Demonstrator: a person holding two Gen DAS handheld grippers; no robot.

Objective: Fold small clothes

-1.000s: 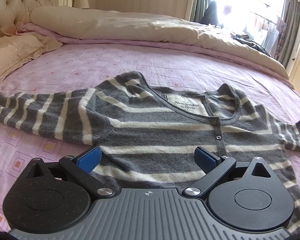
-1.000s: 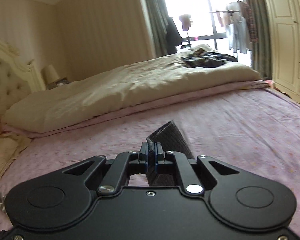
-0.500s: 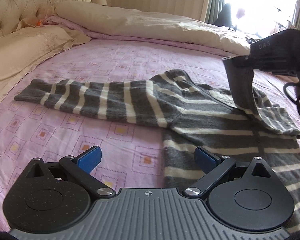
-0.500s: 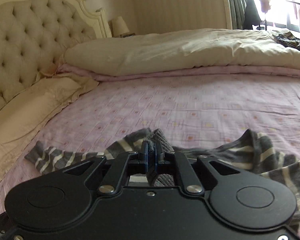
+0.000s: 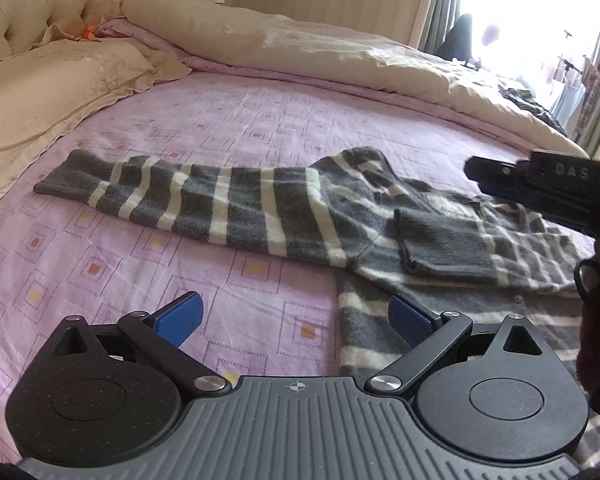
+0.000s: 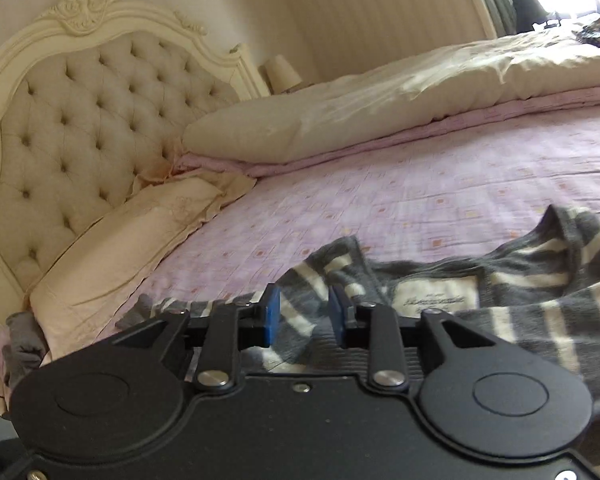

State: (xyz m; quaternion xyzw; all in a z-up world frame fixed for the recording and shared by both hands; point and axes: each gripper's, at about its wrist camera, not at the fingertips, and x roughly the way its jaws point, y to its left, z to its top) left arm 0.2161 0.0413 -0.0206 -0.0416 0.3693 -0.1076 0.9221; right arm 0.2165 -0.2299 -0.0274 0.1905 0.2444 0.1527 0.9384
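— Currently, where is the striped sweater (image 5: 284, 216)?
— Flat on the bed (image 5: 228, 120), one sleeve folded across its chest.
— Claws?
— Right claw (image 6: 303, 316) has just been opening, nothing gripped; left claw (image 5: 296, 316) wide open, empty

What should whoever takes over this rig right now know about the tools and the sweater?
Right tool: open, jaws have just been opening; nothing pinched, over the folded-in sleeve cuff.
Left tool: open, empty, low over the pink bedspread at the sweater's hem edge.
Striped sweater: front up on the bedspread, neck label showing.
Done: one sleeve laid across the chest.
Left: other sleeve lies stretched out flat toward the pillow; fold it in, then fold the body.
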